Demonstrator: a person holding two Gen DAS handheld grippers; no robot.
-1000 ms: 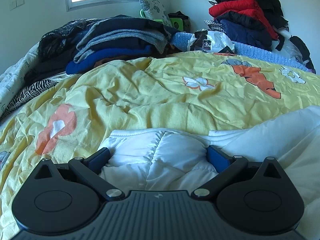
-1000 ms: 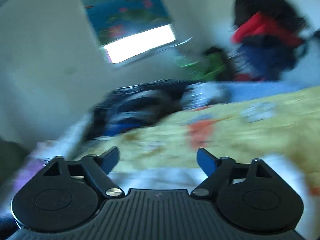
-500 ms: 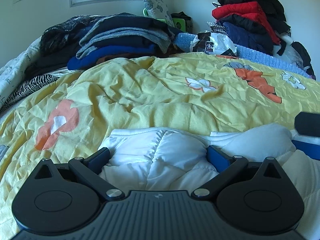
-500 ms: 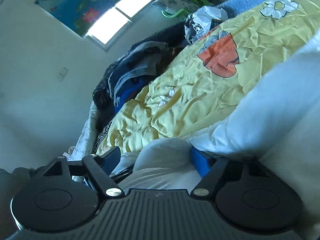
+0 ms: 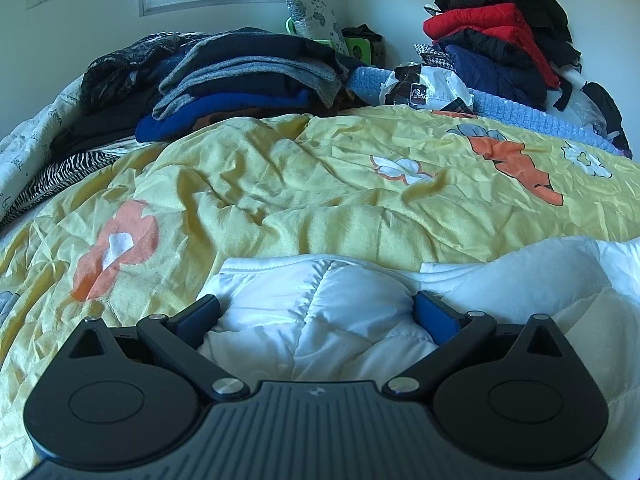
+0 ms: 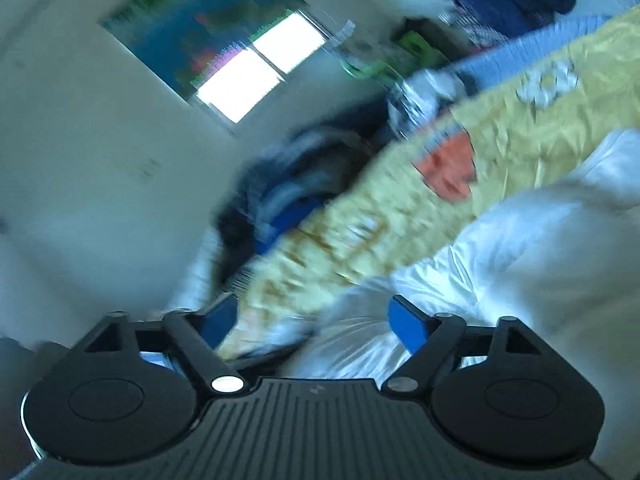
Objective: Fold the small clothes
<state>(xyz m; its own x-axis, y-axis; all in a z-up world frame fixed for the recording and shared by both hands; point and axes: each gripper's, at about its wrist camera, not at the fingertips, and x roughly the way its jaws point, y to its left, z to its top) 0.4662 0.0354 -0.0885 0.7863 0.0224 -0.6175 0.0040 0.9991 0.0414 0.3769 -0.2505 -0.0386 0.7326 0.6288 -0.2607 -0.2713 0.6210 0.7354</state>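
A white quilted padded garment [image 5: 520, 280] lies at the near edge of a yellow flowered quilt [image 5: 280, 184]. My left gripper [image 5: 316, 308] rests on it with its jaws wide apart. The puffy fabric bulges up between the blue pads [image 5: 200, 314], and I see no pinch. The right wrist view is blurred by motion. It shows the same white garment [image 6: 540, 248] on the right, above the yellow quilt [image 6: 400, 220]. My right gripper [image 6: 312, 316] is tilted and its jaws are opening. A low fold of white fabric lies between them, clear of the pads.
At the back left of the bed is a stack of folded dark and blue clothes [image 5: 248, 76]. A pile of red, navy and black jackets [image 5: 500, 32] stands at the back right. Between them are a plastic bag [image 5: 428, 84] and a blue knitted blanket [image 5: 520, 116]. Zebra-striped fabric [image 5: 60, 176] lies at the left.
Half a second ago the right gripper pinched a fold of the white garment; its jaws now stand wider and the fold lies loose. It has left the left wrist view. The left gripper stayed put.
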